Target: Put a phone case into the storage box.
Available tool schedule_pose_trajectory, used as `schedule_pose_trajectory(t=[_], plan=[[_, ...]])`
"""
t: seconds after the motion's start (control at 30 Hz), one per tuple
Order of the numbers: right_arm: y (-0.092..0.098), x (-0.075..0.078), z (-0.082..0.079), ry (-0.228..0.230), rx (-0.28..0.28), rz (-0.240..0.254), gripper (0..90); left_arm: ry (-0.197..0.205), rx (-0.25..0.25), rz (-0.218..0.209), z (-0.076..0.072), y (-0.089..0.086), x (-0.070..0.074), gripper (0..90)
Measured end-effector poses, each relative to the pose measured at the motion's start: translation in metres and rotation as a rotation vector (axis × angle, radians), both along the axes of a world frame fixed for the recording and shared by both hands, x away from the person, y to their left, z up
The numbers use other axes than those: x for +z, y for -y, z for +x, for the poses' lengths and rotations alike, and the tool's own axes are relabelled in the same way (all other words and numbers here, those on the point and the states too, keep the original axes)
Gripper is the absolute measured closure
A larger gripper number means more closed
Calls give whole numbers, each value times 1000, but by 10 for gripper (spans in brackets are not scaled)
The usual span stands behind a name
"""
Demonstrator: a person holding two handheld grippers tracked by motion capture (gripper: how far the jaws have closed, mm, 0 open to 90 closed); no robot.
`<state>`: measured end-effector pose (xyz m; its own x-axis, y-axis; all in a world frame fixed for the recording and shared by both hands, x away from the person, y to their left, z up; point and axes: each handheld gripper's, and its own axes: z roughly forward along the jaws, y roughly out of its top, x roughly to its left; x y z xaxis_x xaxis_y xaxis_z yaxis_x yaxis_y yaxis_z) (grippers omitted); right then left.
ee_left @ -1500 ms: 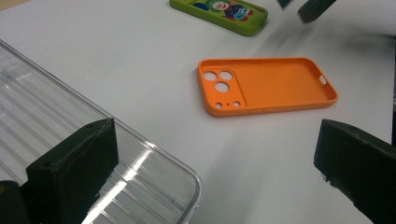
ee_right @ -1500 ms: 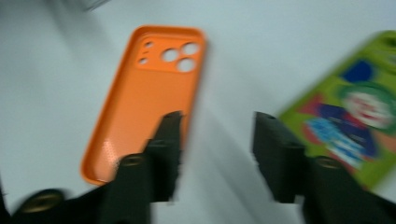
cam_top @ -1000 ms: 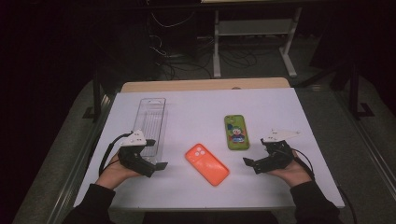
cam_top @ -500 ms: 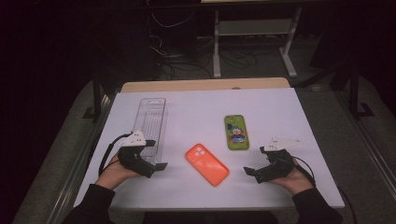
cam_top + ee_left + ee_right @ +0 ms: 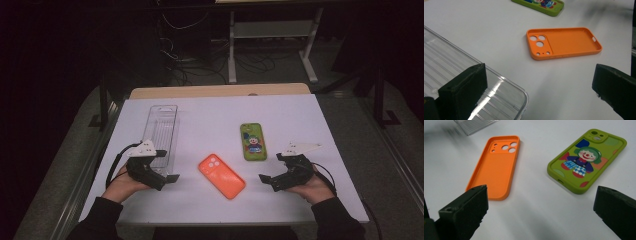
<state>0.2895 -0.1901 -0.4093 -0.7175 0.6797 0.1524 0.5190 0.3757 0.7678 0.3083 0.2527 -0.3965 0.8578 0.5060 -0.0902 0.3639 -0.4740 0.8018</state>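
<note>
The left gripper point(image 5: 167, 178) has its jaws spread wide with nothing between them; in the left gripper view one jaw stands over the near corner of the clear plastic tray point(image 5: 461, 75) and the other over bare table. The right gripper point(image 5: 267, 180) is likewise wide apart and empty, its jaws framing open tabletop in the right gripper view. Both grippers sit low at the near edge of the white table point(image 5: 210, 112), each held in a hand with a dark sleeve; whether they rest on the surface or hang just above it is hard to say from the high view.

Between the two grippers, apart from both, lies the orange phone case point(image 5: 222, 175), flat, hollow side up, angled across the table with its camera cut-outs at the far left end. Just beyond it, nearer the right gripper, lies the green phone case point(image 5: 252, 141), flat, with a cartoon clown figure facing up; the two cases lie near each other without touching. The clear plastic tray runs lengthwise away from the left gripper along the table's left side.
</note>
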Motion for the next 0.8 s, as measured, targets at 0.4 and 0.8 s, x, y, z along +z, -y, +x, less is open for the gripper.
schedule_pose_trajectory(t=[0.4,0.8], plan=[[-20,16,8,-60,-1,-28,1,1,-4,3,0,-1,1,0],[-52,21,21,-53,9,-39,20,-7,0,-14,0,-1,1,0]])
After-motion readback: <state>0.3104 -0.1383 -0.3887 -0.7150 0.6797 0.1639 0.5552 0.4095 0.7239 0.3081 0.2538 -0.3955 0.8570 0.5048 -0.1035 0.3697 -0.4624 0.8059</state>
